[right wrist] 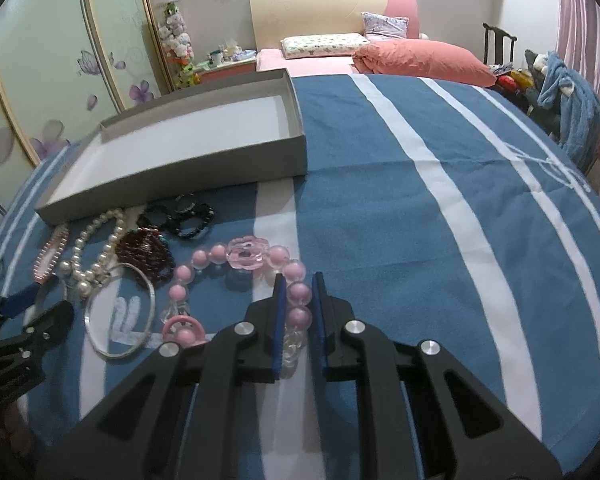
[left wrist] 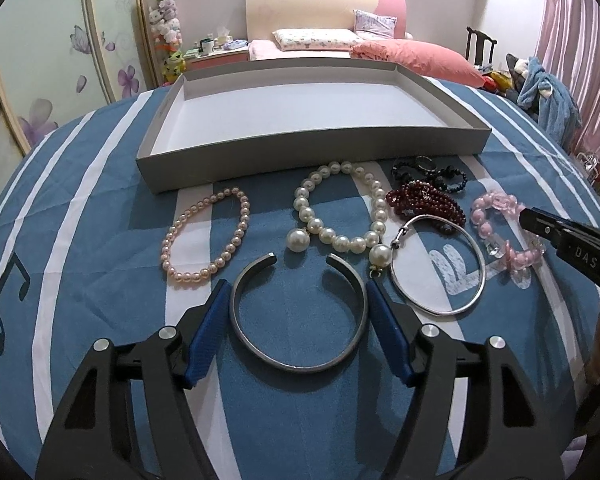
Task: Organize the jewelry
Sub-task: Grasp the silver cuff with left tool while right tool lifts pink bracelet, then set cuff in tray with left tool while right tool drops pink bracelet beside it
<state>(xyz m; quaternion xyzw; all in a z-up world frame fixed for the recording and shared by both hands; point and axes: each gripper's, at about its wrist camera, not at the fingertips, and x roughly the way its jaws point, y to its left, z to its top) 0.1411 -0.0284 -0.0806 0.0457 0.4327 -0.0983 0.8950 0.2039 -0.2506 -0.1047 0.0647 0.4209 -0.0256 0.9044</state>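
Note:
An empty grey box (left wrist: pixel 300 152) lies on the blue striped cloth, also in the right wrist view (right wrist: pixel 172 168). In front lie a small pink pearl bracelet (left wrist: pixel 236 236), a white pearl bracelet (left wrist: pixel 320 232), dark red beads (left wrist: pixel 424 196), black beads (left wrist: pixel 448 176), a thin silver bangle (left wrist: pixel 476 276) and a pink bead bracelet (left wrist: pixel 484 216). My left gripper (left wrist: pixel 298 290) is open, its fingers on either side of a dark metal cuff (left wrist: pixel 296 364). My right gripper (right wrist: pixel 299 282) is shut on the pink bead bracelet (right wrist: pixel 204 258), which rests on the cloth.
A bed with a pink duvet (left wrist: pixel 412 58) and pillows stands behind the table. A wardrobe with flower prints (left wrist: pixel 40 80) is on the left. A chair with blue clothing (left wrist: pixel 548 96) is at the right. Blue cloth (right wrist: pixel 420 200) extends right of the box.

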